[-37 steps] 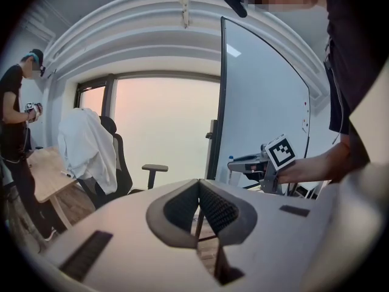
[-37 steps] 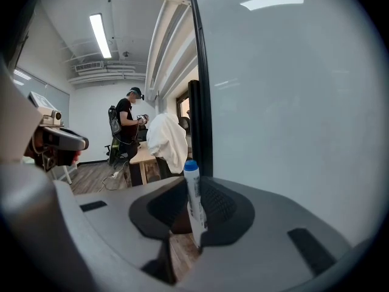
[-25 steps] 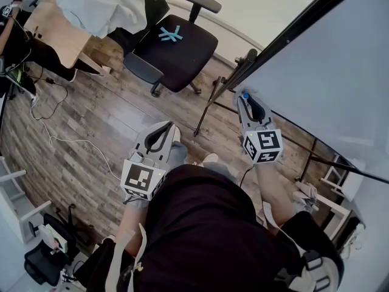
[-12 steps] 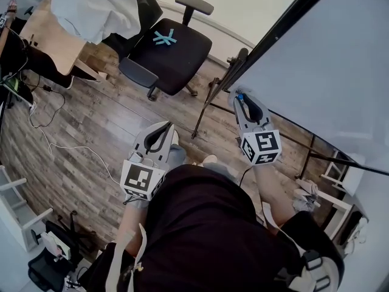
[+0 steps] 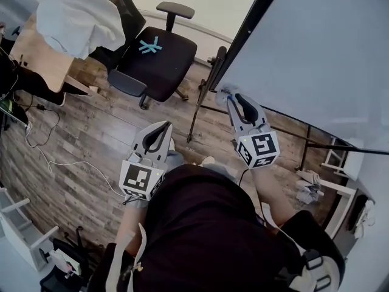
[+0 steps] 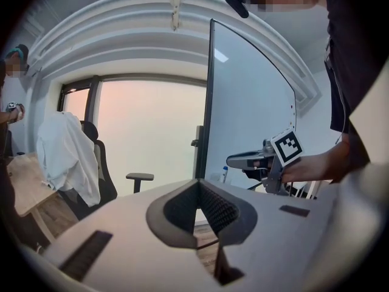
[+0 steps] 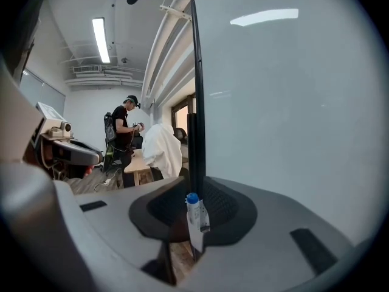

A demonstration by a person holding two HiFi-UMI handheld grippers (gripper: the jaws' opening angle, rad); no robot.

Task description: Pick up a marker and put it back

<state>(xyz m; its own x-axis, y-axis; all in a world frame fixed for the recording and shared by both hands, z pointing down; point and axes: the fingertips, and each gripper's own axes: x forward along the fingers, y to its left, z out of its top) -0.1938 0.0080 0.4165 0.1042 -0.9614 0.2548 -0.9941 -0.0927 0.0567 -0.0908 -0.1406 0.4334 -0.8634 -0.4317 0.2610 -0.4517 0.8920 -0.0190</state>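
A white marker (image 7: 194,221) with a blue cap stands upright between the jaws of my right gripper (image 7: 193,194), which is shut on it. In the head view the right gripper (image 5: 234,99) is held up at the lower left edge of the whiteboard (image 5: 316,53), with the marker (image 5: 225,91) blurred at its tip. My left gripper (image 5: 159,132) hangs lower over the wooden floor, shut with nothing in it. In the left gripper view its jaws (image 6: 198,187) meet, and the right gripper (image 6: 237,160) shows beyond, beside the whiteboard (image 6: 249,114).
A black office chair (image 5: 152,53) stands ahead on the left. Beside it a white cloth (image 5: 76,17) is draped over another chair, next to a wooden table (image 5: 42,53). Cables (image 5: 48,157) trail on the floor. The whiteboard's stand legs (image 5: 196,111) reach down between the grippers. A person (image 7: 124,139) stands far off.
My right gripper has moved up and left with the marker, closer to the whiteboard's edge. The left gripper has stayed where it was.
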